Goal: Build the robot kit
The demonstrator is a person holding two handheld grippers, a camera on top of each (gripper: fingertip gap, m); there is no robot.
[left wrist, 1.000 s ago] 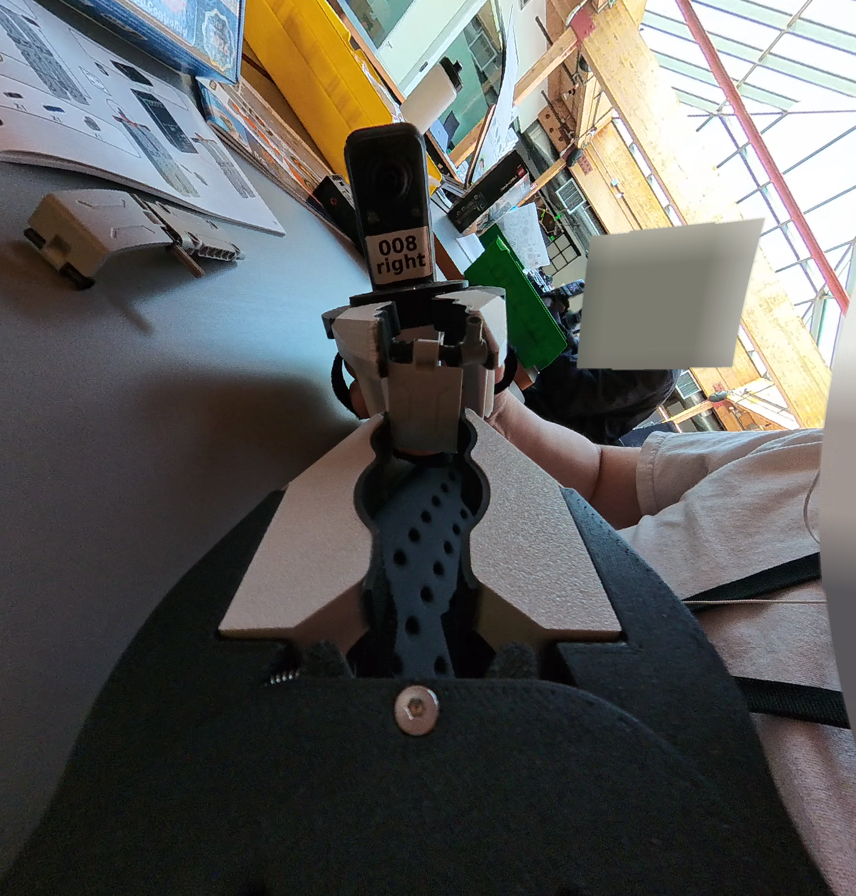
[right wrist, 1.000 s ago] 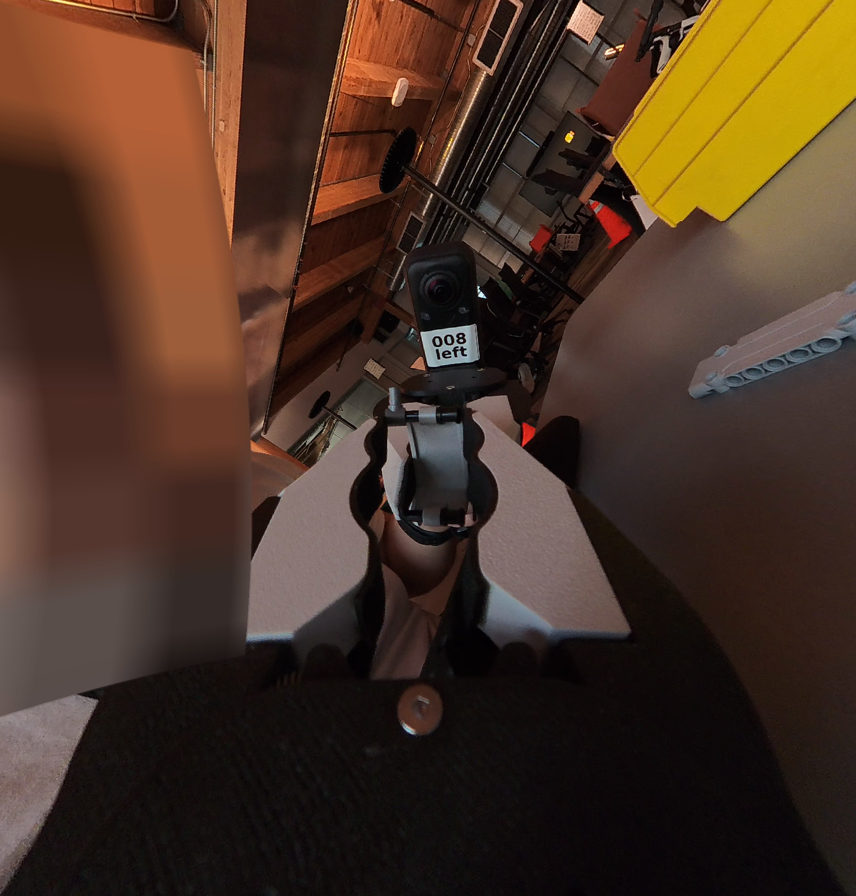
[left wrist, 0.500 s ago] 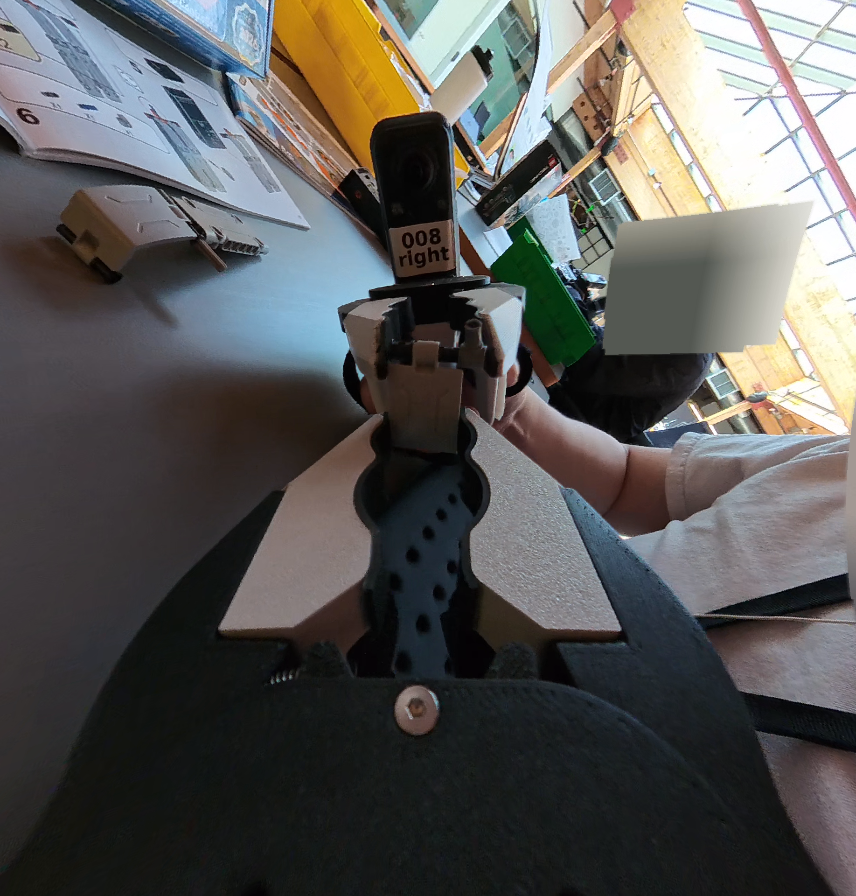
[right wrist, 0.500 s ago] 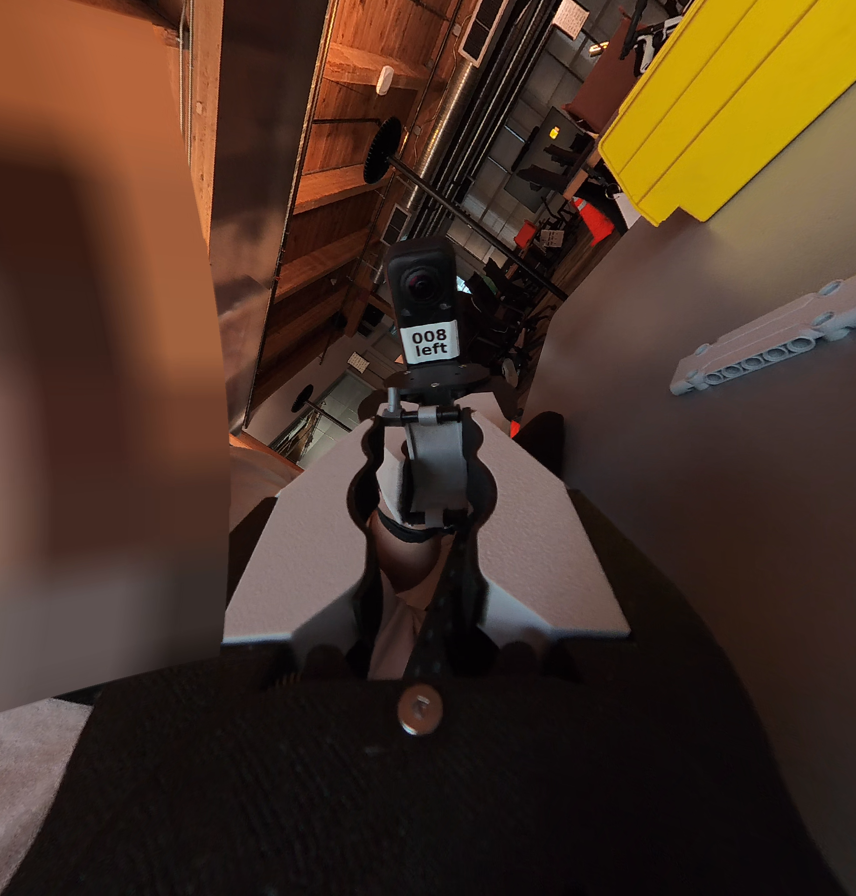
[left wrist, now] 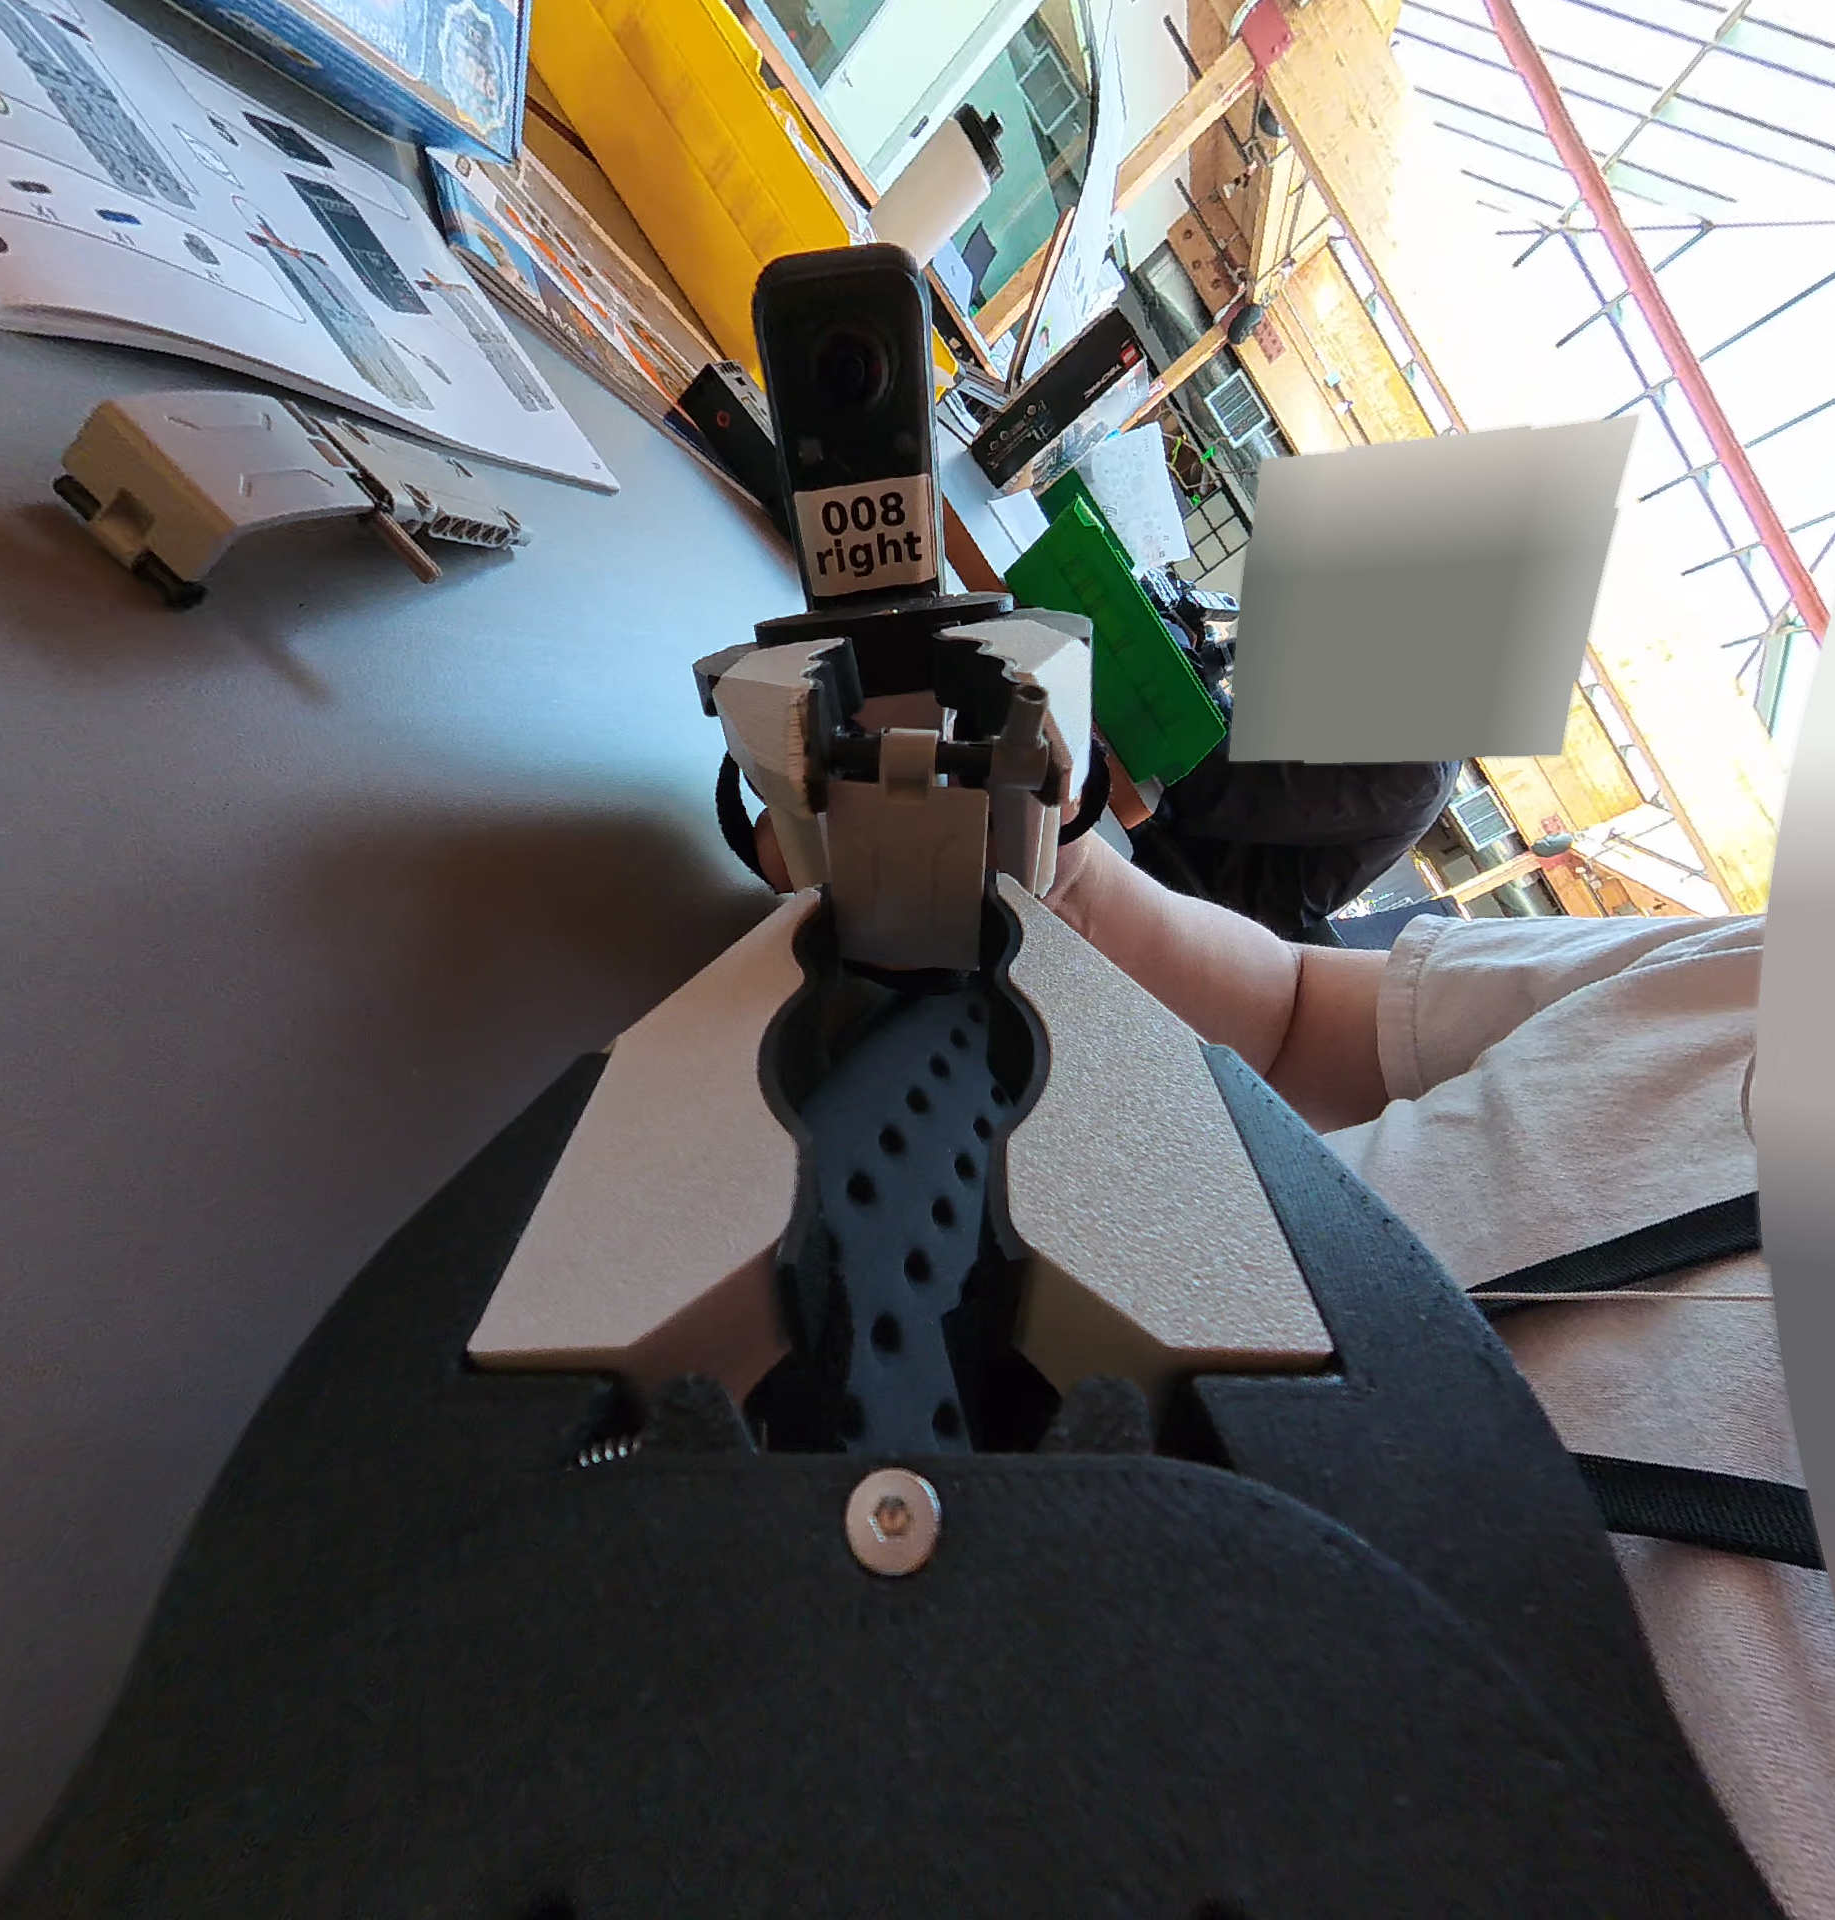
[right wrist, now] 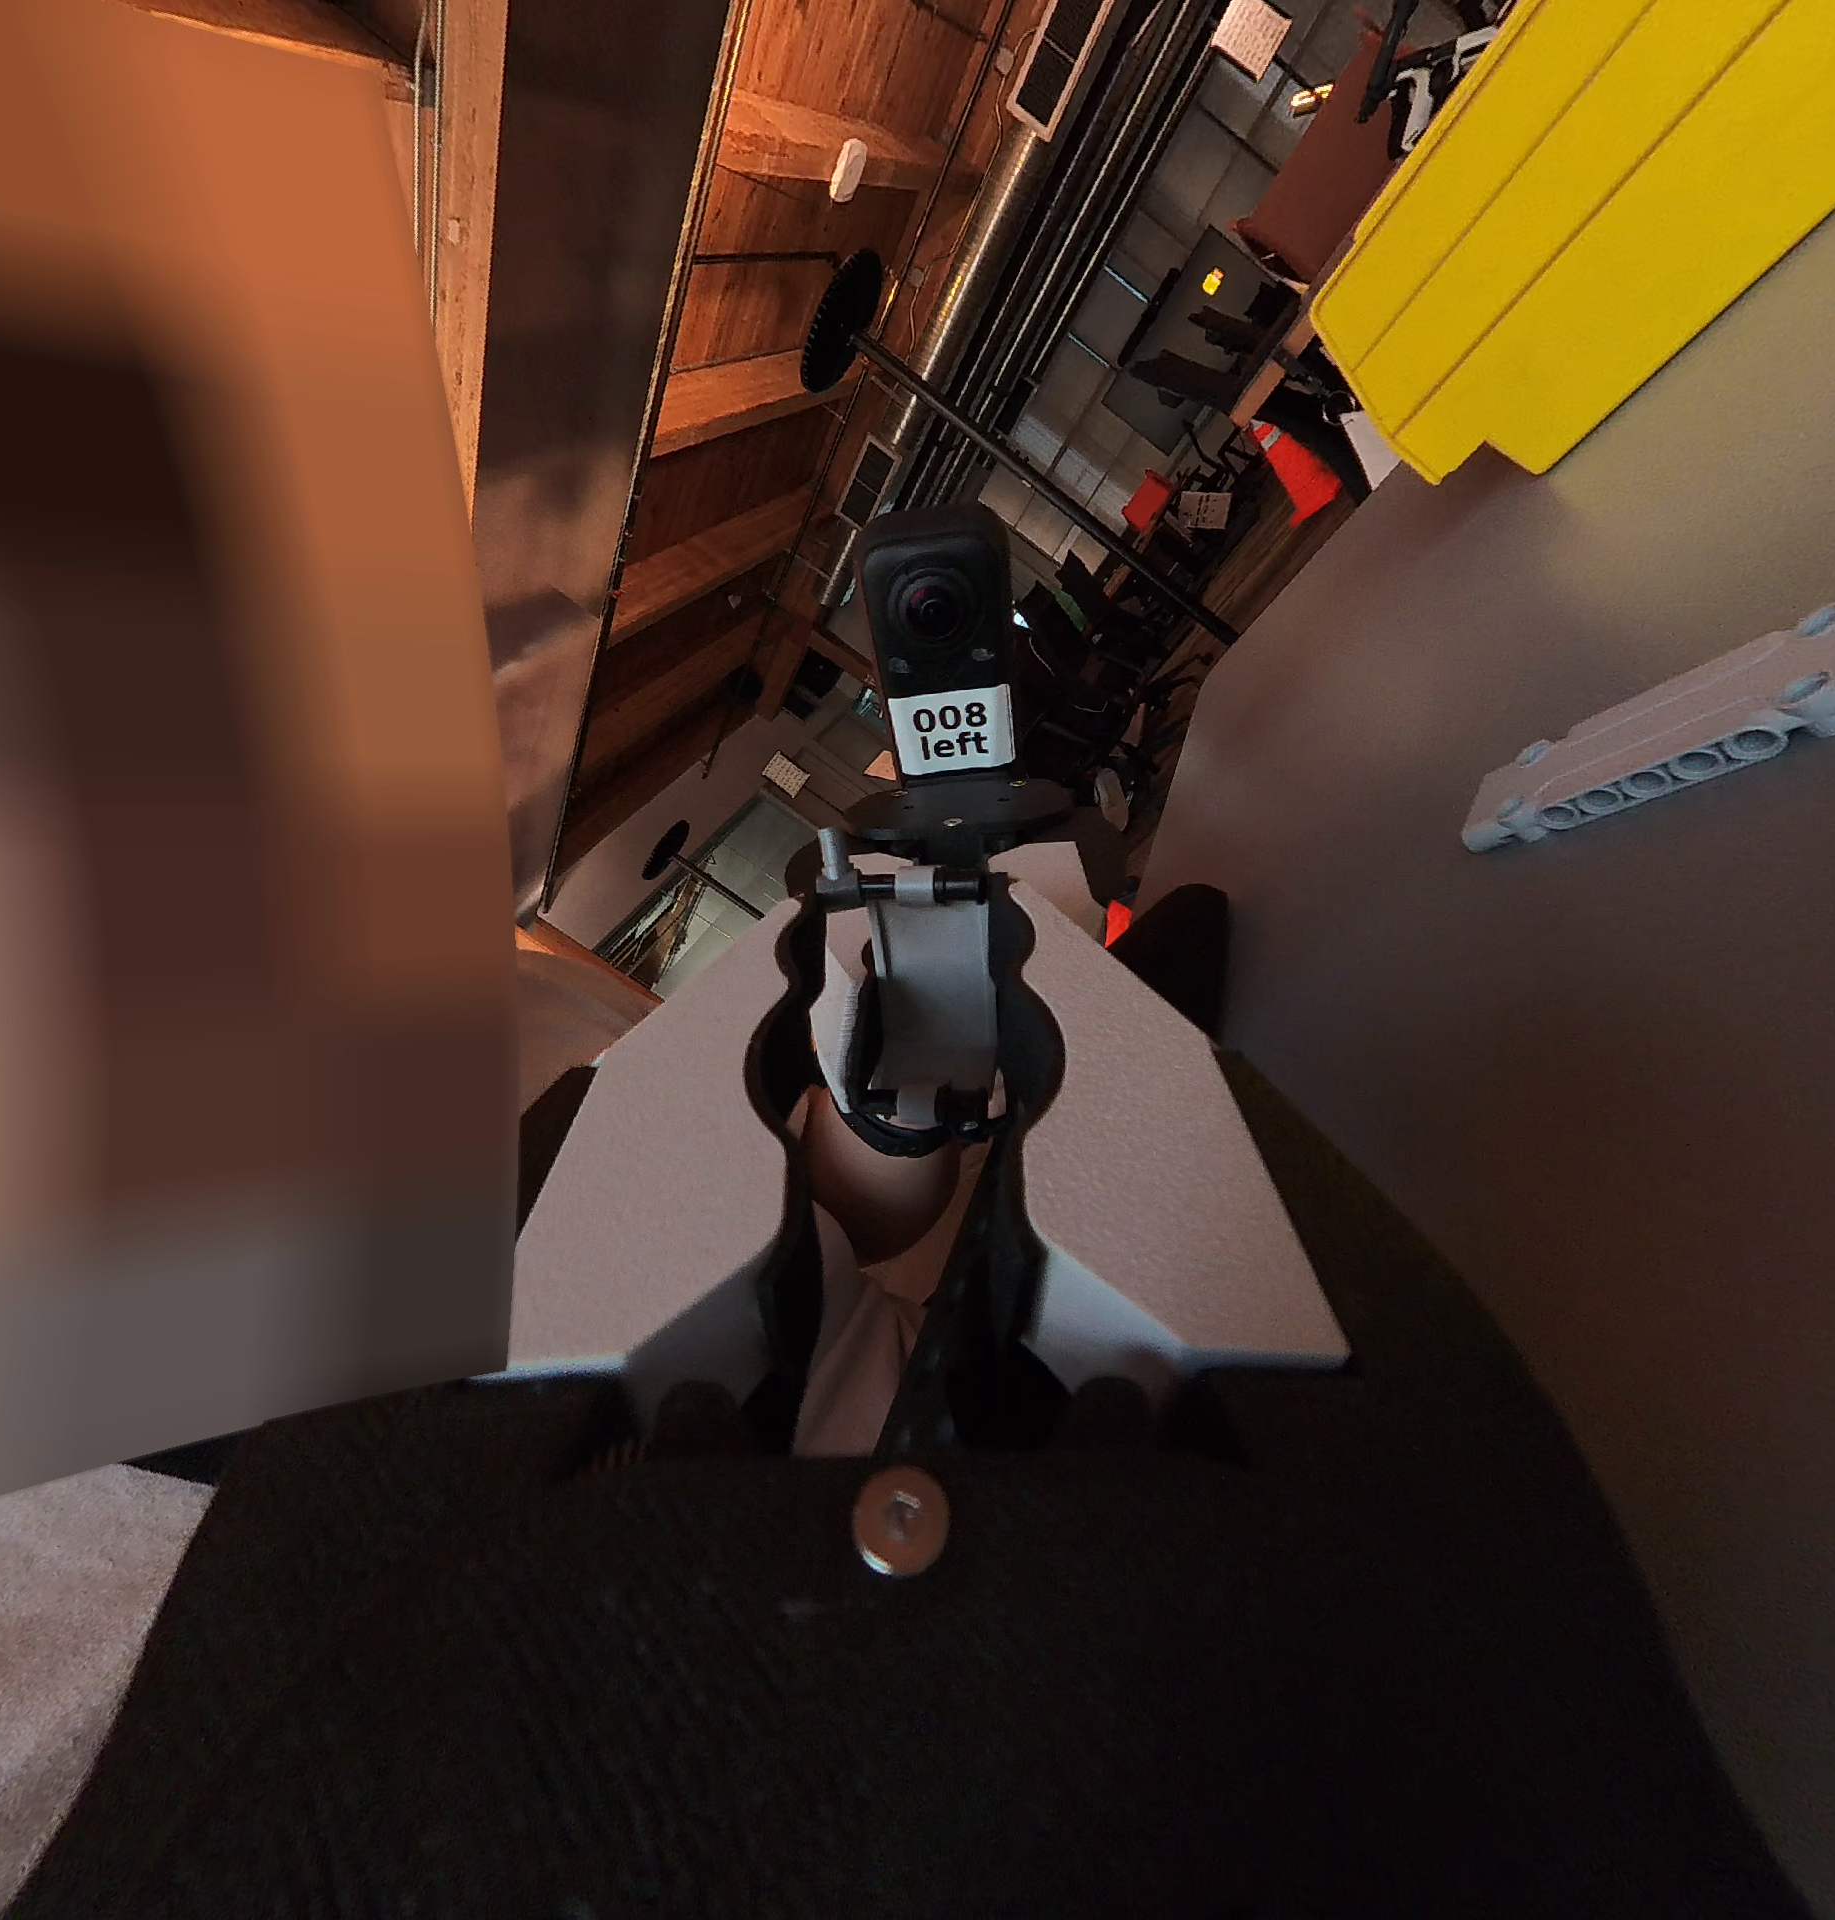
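Note:
A grey toy-brick panel [left wrist: 900, 873] with a black axle and a small grey connector at its far end hangs between my two grippers, which face each other above the grey table [left wrist: 269, 935]. My left gripper [left wrist: 902, 935] is shut on the panel's near end. My right gripper [left wrist: 897, 727] holds the axle end between its white fingers [left wrist: 762, 727]. In the right wrist view the same panel [right wrist: 928, 997] sits between my right gripper's tips [right wrist: 902, 904], with the left gripper's camera [right wrist: 934, 613] just beyond. The left fingers are mostly hidden there.
A tan and grey brick assembly [left wrist: 217, 488] lies on the table by an open instruction booklet [left wrist: 217, 208]. A blue box [left wrist: 373, 52], a yellow bin [left wrist: 684, 135] and a green plate [left wrist: 1110, 644] stand behind. A grey holed beam [right wrist: 1671, 748] lies on the table. A person's arm [left wrist: 1204, 977] is close.
Both grippers shifted slightly with the panel still held between them. The panel's axle end now shows more plainly in the left wrist view. Neither grip has changed.

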